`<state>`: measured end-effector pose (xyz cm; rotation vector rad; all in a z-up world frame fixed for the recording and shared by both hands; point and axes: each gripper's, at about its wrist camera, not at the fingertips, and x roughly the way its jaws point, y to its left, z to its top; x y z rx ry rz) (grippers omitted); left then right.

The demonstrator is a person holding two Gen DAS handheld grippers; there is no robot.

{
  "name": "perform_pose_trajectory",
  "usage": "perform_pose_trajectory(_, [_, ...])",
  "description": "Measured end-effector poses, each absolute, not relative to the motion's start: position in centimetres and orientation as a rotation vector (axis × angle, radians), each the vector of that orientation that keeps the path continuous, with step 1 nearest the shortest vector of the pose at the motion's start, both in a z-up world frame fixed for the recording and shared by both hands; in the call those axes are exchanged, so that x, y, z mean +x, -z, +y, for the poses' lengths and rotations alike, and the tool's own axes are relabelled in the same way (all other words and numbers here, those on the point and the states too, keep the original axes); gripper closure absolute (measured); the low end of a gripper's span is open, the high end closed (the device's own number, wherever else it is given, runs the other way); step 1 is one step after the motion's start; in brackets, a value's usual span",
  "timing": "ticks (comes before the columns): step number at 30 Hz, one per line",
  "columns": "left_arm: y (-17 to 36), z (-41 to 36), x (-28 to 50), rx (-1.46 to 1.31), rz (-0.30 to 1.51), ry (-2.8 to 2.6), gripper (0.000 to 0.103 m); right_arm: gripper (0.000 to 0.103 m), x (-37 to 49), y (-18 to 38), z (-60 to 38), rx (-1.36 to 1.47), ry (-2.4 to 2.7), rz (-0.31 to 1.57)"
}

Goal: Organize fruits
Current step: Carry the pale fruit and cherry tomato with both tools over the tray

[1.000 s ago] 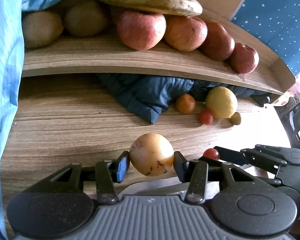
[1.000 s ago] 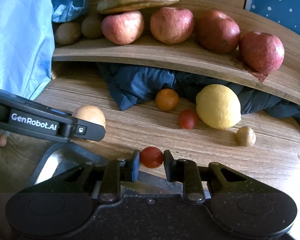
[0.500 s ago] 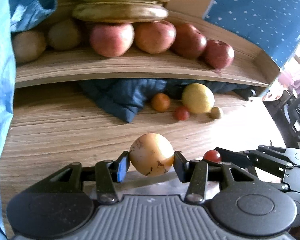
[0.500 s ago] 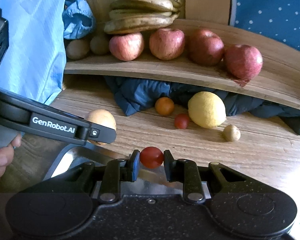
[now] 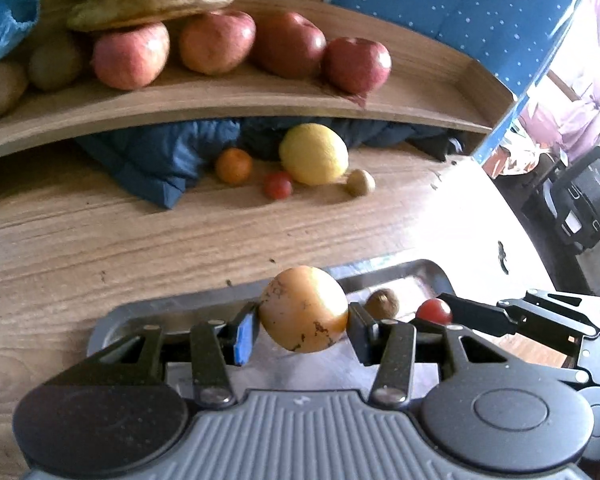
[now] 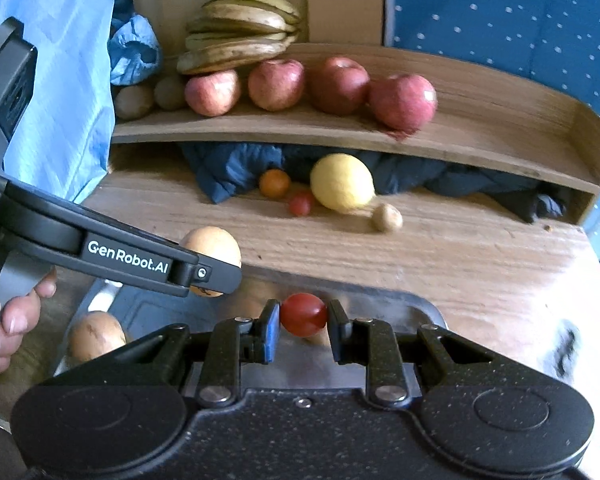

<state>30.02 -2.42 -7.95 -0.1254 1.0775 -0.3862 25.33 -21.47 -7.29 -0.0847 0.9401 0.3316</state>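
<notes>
My left gripper is shut on a yellow-orange round fruit and holds it over a metal tray. The same fruit shows in the right wrist view behind the left gripper's arm. My right gripper is shut on a red cherry tomato, also over the tray; it shows in the left wrist view. A small brown fruit lies in the tray. A lemon, a small orange, a tomato and a small brown fruit lie on the table.
A curved wooden shelf holds several apples, kiwis and bananas. A dark blue cloth lies under it. A potato-like fruit sits in the tray's left corner. A light blue bag hangs left.
Both grippers have pulled back and up from the shelf with their fruits still held. The metal tray and the small brown fruit in it have come into view below them.
</notes>
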Motion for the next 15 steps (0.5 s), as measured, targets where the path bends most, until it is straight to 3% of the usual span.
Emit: perform_pose_trajectory(15, [8.6, -3.2, 27.5, -0.109, 1.115, 0.396, 0.051, 0.076, 22.0, 8.0, -22.7, -0.059, -0.323, 0.981])
